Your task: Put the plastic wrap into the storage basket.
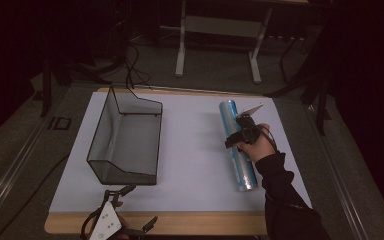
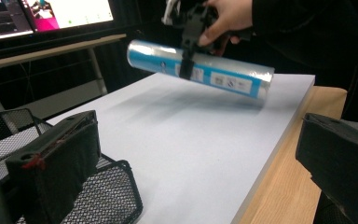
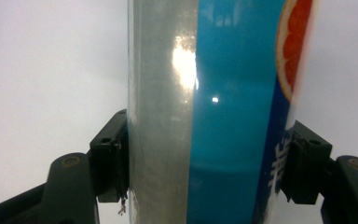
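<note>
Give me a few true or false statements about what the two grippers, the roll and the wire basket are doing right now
1. The right gripper is clamped on the blue roll. True.
2. The roll is inside the wire mesh basket. False: it is held to the basket's right, over the white sheet.
3. The left gripper is open and holds nothing. True.
4. The basket is full. False: it looks empty.

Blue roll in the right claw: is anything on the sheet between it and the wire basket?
Nothing visible. The roll is clamped in the right claw, and the white sheet lies bare across to the wire basket.
</note>
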Action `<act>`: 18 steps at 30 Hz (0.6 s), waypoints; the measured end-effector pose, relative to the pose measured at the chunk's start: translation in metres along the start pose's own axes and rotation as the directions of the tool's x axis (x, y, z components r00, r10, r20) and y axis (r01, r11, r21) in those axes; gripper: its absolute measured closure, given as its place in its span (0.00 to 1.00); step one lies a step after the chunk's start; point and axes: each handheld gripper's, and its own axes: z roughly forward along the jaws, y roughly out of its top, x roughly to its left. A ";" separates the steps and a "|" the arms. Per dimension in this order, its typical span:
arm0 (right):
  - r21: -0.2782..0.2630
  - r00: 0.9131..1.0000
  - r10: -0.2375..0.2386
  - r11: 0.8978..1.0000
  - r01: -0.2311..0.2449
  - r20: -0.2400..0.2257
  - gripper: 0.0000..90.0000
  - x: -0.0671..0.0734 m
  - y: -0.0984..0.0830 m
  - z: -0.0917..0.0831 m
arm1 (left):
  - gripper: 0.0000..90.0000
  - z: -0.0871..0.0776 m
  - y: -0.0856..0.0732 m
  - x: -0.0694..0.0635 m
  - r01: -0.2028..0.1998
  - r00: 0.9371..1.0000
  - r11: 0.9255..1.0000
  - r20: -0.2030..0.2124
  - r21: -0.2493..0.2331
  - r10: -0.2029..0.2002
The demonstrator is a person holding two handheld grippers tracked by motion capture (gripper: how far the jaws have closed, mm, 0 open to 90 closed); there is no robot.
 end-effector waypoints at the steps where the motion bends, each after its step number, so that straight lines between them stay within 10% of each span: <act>1: -0.006 1.000 0.002 1.000 -0.002 -0.006 0.35 0.001 0.003 -0.005 | 0.00 0.000 0.000 0.000 -0.002 1.000 1.000 0.001 0.001 0.002; 18: -0.155 1.000 -0.020 0.988 0.019 -0.002 0.35 0.041 0.047 -0.064 | 0.00 -0.001 0.000 0.000 0.001 1.000 1.000 0.012 -0.004 -0.001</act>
